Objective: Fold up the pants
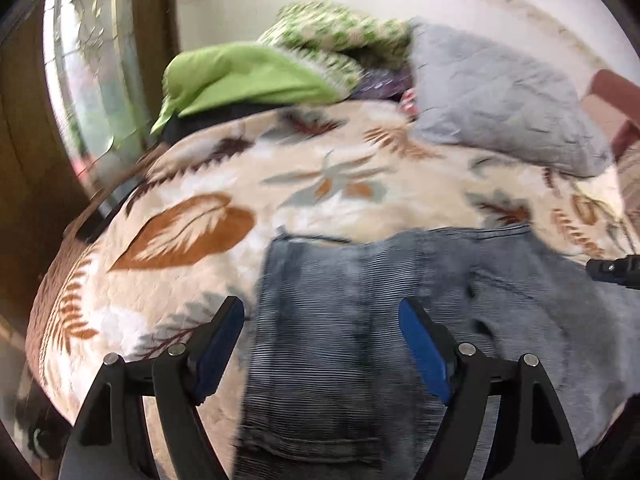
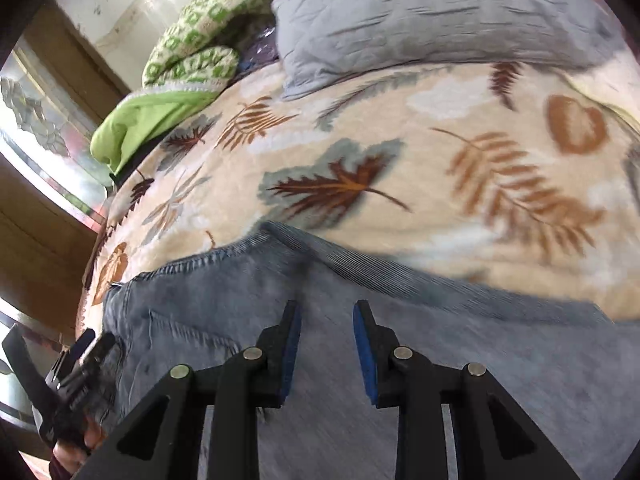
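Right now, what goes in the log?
left claw: open, over jeans | right claw: open, over jeans | jeans: flat on blanket

We are in a home bedroom: a bed under a leaf-print blanket (image 2: 400,152), a grey pillow (image 2: 420,12) (rumpled), a window (image 1: 92,60).

The pants (image 1: 360,320) are faded grey-blue denim with a fine ribbed look to the weave; they lie spread flat on a leaf-patterned cream blanket (image 1: 240,184), at its near side; in the left wrist view a stitched pocket edge shows at the near end, and the far edge runs roughly straight across the blanket; in the right wrist view the pants (image 2: 400,340) show a stitched hem along the far left edge and a raised crease near the middle; the cloth is blurred.
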The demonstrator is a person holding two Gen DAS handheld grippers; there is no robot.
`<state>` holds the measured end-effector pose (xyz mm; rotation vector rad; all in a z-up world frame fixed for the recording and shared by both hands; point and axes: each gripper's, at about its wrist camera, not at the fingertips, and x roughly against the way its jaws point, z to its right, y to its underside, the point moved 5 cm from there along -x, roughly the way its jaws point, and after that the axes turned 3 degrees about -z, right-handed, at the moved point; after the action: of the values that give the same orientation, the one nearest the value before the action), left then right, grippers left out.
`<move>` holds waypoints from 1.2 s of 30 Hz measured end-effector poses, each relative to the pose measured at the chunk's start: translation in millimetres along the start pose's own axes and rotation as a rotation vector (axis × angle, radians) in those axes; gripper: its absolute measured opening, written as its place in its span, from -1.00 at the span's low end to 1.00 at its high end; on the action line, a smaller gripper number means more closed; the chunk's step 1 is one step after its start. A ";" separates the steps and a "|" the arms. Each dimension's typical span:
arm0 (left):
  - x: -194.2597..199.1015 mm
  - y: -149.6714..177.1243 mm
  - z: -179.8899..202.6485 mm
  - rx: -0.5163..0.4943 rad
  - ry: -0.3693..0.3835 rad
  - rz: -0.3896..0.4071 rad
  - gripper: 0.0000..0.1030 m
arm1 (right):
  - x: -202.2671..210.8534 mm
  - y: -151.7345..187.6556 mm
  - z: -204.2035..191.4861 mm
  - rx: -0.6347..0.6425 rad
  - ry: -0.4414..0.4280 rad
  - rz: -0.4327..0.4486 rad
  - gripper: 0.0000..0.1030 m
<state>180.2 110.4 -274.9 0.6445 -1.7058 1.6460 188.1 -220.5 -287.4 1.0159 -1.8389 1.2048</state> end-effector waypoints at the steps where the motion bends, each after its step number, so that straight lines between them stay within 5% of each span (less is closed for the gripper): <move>1: 3.4 0.5 7.4 -0.024 0.022 0.009 0.56 | 5.0 3.9 10.0 -0.005 0.030 0.002 -0.41; 6: 17.0 4.4 47.4 -0.156 0.109 0.043 0.56 | 22.6 21.2 45.3 -0.041 0.098 0.006 -0.41; 10: 14.6 9.5 76.1 -0.244 0.109 0.030 0.56 | 17.7 26.8 63.2 -0.083 0.108 -0.012 -0.41; 18: -25.6 15.6 84.6 -0.240 0.051 -0.121 0.57 | -8.3 13.8 67.6 -0.071 0.183 -0.054 -0.40; 23: -33.8 13.0 84.8 -0.212 0.047 -0.137 0.57 | -11.7 -1.1 68.9 -0.063 0.209 -0.039 -0.40; 27: -27.0 11.7 93.3 -0.241 0.013 -0.096 0.57 | 14.0 1.8 73.3 -0.099 0.139 0.005 -0.40; 32: 7.5 5.2 123.4 -0.315 0.046 0.067 0.57 | 71.8 33.0 94.9 -0.125 0.117 0.088 -0.40; 36: 23.1 13.1 153.6 -0.373 0.091 0.089 0.57 | 100.4 62.0 122.3 -0.199 0.123 0.095 -0.39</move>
<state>135.9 -38.5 -262.8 0.3143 -1.9279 1.3396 72.2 -342.3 -263.3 0.7366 -1.8843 1.0883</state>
